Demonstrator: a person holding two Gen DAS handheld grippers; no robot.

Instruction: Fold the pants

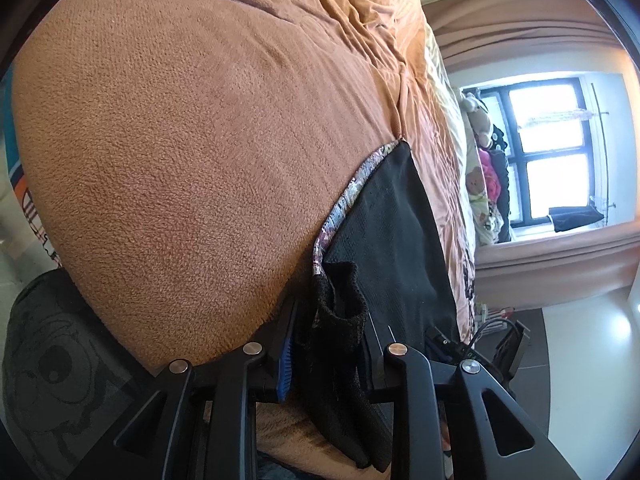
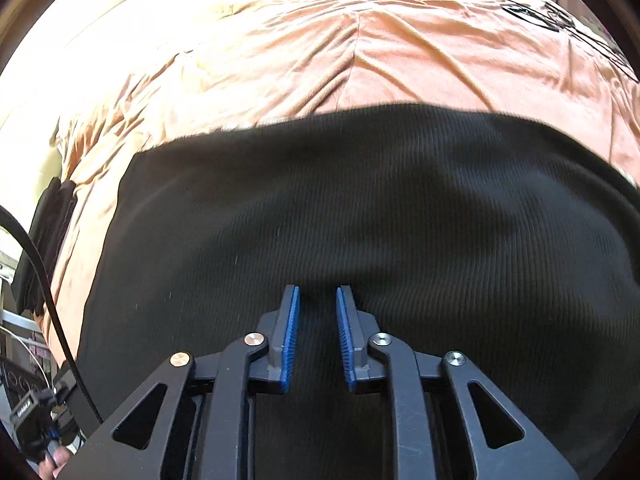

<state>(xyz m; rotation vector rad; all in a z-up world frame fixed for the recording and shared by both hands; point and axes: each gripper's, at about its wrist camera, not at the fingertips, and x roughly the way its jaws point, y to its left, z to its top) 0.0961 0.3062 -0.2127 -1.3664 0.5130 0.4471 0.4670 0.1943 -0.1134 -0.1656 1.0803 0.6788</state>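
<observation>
Black ribbed pants (image 2: pixel 360 200) lie spread flat on an orange fleece blanket (image 2: pixel 360 40) on a bed. My right gripper (image 2: pixel 318 290) points down onto the middle of the cloth, its blue pads (image 2: pixel 290 332) a narrow gap apart with nothing between them. In the left wrist view the pants (image 1: pixel 392 220) show a patterned band (image 1: pixel 344 204) along one edge. My left gripper (image 1: pixel 332 314) sits at their near end with a bunched fold of the black cloth filling the gap between its fingers; the right finger is mostly hidden by the fold.
The blanket (image 1: pixel 180 140) stretches wide to the left of the pants. Soft toys (image 1: pixel 484 152) are piled by a window (image 1: pixel 552 152) past the bed. A dark printed cushion (image 1: pixel 52 360) lies at the near left. A black cable (image 2: pixel 44 280) and a hand (image 2: pixel 56 462) show at the bed's left edge.
</observation>
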